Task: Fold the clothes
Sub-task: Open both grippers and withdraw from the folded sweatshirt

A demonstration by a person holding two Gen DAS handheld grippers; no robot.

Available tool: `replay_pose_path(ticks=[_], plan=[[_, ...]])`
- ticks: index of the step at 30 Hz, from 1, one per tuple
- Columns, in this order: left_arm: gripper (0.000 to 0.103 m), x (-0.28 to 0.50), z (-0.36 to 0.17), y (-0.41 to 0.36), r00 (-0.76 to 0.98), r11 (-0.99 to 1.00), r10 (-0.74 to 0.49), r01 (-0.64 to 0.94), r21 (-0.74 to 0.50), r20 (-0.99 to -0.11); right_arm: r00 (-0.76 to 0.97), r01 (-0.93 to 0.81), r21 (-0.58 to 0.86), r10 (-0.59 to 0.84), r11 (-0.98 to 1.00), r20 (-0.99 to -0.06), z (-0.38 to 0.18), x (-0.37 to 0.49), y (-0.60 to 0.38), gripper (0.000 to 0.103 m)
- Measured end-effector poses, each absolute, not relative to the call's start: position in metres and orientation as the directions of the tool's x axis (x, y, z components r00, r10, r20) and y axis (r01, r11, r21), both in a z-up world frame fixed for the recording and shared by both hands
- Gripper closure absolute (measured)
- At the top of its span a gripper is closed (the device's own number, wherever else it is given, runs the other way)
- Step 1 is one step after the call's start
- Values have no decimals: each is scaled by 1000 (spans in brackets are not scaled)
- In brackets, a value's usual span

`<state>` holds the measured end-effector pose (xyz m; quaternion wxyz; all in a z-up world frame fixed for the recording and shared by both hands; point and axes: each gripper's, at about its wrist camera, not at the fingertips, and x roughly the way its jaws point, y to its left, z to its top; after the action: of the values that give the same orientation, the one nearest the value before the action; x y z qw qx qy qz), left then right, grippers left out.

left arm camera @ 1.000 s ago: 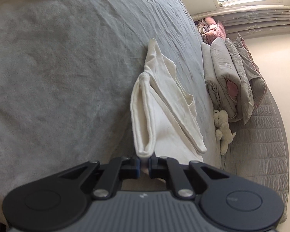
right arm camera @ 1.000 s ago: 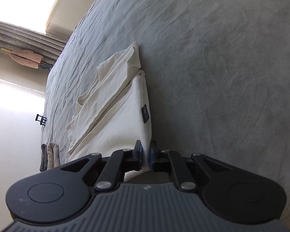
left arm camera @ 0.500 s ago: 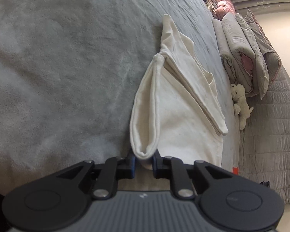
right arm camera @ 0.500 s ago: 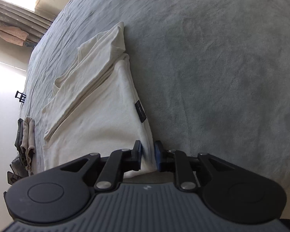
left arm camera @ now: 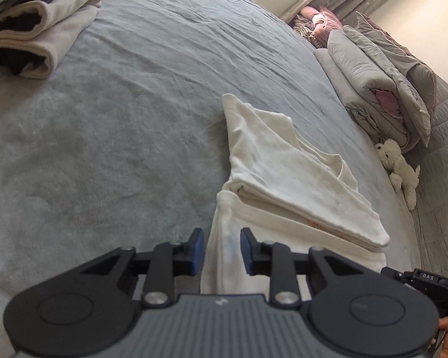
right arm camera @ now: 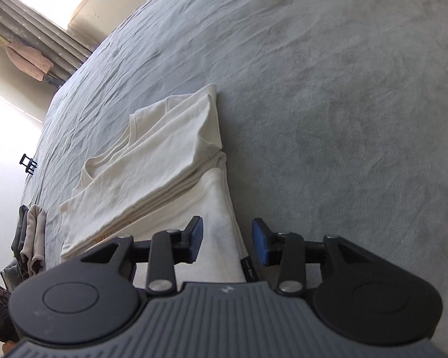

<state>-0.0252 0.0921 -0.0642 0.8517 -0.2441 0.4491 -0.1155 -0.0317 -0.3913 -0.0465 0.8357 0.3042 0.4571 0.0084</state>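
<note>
A cream garment [left arm camera: 283,161] lies folded in layers on the grey bed cover [left arm camera: 119,134]. My left gripper [left arm camera: 222,252] hovers over its near left edge. That edge lies loose between the blue pads, which do not press on it, and the jaws are closing a little. In the right wrist view the same garment [right arm camera: 164,164] lies flat. My right gripper [right arm camera: 227,241] straddles its near right edge, by a small black label [right arm camera: 249,268]. Its jaws are opening and the pads stand apart from the cloth.
A stack of folded clothes [left arm camera: 35,29] sits at the far left of the bed. Rolled duvets [left arm camera: 373,89] and a white plush toy [left arm camera: 400,167] lie past the right side. More folded clothes [right arm camera: 30,235] rest near the left edge in the right wrist view.
Both grippers were shut on the garment's raised near edge. Now both have let go with jaws apart, and the garment lies flat, folded over itself on the bed.
</note>
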Motion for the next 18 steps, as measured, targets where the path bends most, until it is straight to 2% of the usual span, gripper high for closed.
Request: replay_pose_path(ticks=[3,5,7,8,9,13,18], plan=[[86,-21,-73,88,588,885,-373,-7,-466,-717,578,251,454,244,855,-779,-53,-26,-386,83],[86,-21,-73,85,594,902,-350,5,-431,-724,573,246,431,228,868,-787,-55,-25,-384,86],[85,-23,-65,81,598,921,-326,26,-389,-732,574,237,413,216,879,-790,-53,-26,-381,86],[83,-25,-61,79,603,930,-311,36,-365,-735,578,228,399,206,888,-789,-49,-28,-381,77],[82,-28,-56,79,609,940,-296,48,-339,-736,581,206,381,201,901,-789,-44,-31,-379,72],[77,-43,-36,75,608,945,-325,172,-279,-724,577,76,297,201,952,-792,-25,-44,-366,66],[69,-73,-13,52,569,892,-388,431,-139,-726,526,-169,151,219,974,-822,-9,-69,-336,63]])
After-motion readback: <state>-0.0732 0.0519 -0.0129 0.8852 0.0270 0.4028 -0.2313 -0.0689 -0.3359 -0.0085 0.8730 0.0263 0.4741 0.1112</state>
